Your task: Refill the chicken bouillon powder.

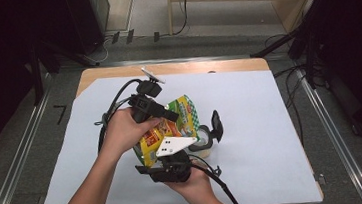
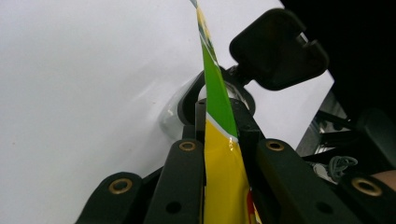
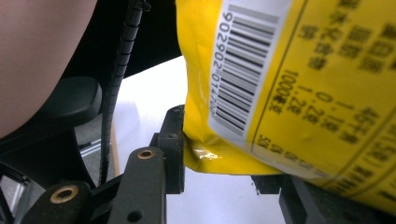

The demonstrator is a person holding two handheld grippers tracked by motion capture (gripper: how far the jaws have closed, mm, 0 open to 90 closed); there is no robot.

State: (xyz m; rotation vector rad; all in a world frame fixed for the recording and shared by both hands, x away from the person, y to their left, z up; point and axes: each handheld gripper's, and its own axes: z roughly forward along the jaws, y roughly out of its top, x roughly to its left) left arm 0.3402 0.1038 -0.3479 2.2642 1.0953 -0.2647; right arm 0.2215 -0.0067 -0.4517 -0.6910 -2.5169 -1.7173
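A yellow and green snack bag is held up off the table between both grippers. My left gripper comes in from the left and is shut on the bag's thin upper edge, which runs straight up between its jaws. My right gripper, with its grey plate on top, is below it, and its jaws close on the bag's bottom sealed corner. The bag's back, with a barcode, faces this camera.
A small clear jar with its black flip lid standing open sits on the white sheet just right of the bag; it also lies beyond the left jaws. Cables trail from both grippers. The wooden table edge runs along the far side.
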